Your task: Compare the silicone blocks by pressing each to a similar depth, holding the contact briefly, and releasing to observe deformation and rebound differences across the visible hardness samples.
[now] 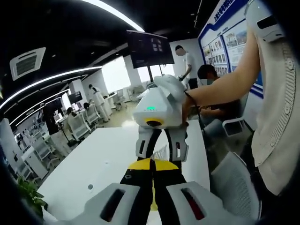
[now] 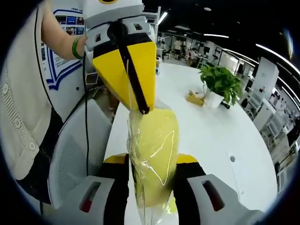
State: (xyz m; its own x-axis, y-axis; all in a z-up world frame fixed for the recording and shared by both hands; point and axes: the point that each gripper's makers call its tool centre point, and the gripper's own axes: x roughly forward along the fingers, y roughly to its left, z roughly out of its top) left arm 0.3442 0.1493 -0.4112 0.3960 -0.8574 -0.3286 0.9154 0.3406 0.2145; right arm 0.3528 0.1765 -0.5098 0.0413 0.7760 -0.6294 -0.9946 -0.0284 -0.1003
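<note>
Yellow silicone block in clear plastic wrap (image 2: pixel 152 159): pinched between right gripper (image 2: pixel 152 187) jaws, above white table (image 2: pixel 211 131).
Left gripper (image 2: pixel 136 101): jaws pressed together on the wrap's top.
Beyond: potted green plant (image 2: pixel 220 84).

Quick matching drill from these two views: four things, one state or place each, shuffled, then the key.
Things:
1. yellow block in clear wrap
2. potted plant
3. white chair
4. monitor

States or places:
A. hanging overhead, screen dark
B. standing on the white table
C. pinched from both ends by the left gripper and right gripper
D. pulled up at the table edge beside the person

Pairs: 1-C, 2-B, 3-D, 4-A
</note>
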